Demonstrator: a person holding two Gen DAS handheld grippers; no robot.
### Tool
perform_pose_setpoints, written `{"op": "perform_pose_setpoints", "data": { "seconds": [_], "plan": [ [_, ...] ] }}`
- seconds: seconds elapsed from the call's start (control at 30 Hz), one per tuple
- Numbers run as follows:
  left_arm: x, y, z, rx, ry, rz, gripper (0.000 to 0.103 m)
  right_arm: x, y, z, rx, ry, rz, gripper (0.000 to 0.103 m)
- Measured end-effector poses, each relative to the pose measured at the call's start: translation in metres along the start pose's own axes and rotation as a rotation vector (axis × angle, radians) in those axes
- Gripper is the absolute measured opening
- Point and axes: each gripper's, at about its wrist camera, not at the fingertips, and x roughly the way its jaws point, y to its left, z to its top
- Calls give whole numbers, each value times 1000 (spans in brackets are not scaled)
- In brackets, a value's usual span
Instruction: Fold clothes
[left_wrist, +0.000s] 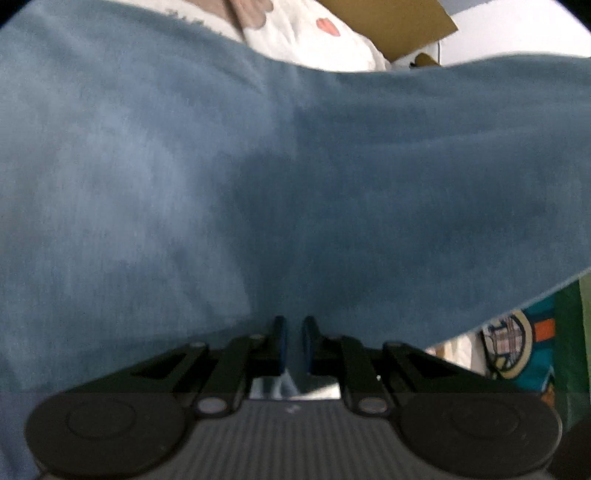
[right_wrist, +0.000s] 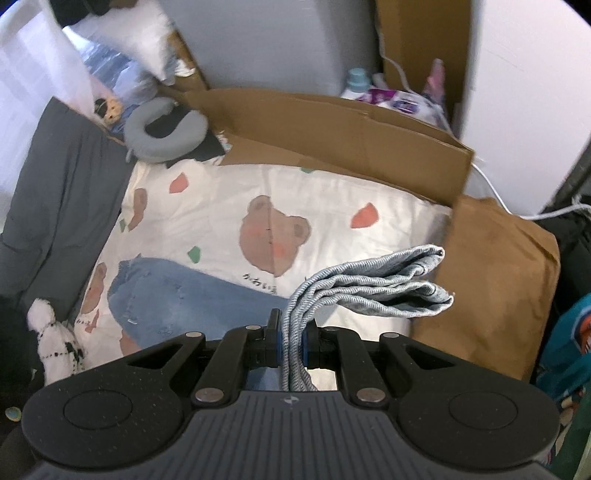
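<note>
Two claws each pinch blue denim. Seen from the left wrist, the left claw (left_wrist: 293, 343) has its jaws drawn close on a fold of the jeans (left_wrist: 258, 177), whose cloth spreads across nearly the whole view and hangs in front of the lens. Its upper edge sags in a curve, and above it only a strip of the bear-print sheet (left_wrist: 314, 40) and a corner of cardboard (left_wrist: 388, 26) show. Its lower right edge slants upward, leaving a small gap onto colourful cloth at the corner.

From the right wrist far more room shows. The right claw (right_wrist: 293, 339) is pressed together on a bunched end of the jeans (right_wrist: 369, 288), the pale inner side folded in layers that jut to the right, clear of the bed. Another stretch of the jeans lies flat on the sheet (right_wrist: 314, 192) at lower left. The sheet's middle is open. Cardboard (right_wrist: 332, 125) walls the far edge, a brown paper bag (right_wrist: 491, 280) stands at the right, a grey blanket (right_wrist: 62, 184) lies along the left, and a neck pillow (right_wrist: 162, 129) sits at the far left corner.
</note>
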Motion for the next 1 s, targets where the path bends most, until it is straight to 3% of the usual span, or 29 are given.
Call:
{"op": "perform_pose_setpoints", "data": {
  "seconds": [0.2,0.33,0.53,0.8,1.0],
  "plan": [
    [-19,6,-4,-20,-5,-10,14,11,49,21,-52,38,15,9],
    [-48,10,-4,-24,-75,48,51,19,83,32,-82,56,34,9],
    [-106,28,-11,-113,-232,96,77,48,135,42,-123,108,58,9],
    [-167,53,-23,-238,-409,140,83,82,194,50,-150,141,102,9],
    [-195,67,-42,-316,-490,147,84,111,226,53,-122,166,134,9]
  ]
}}
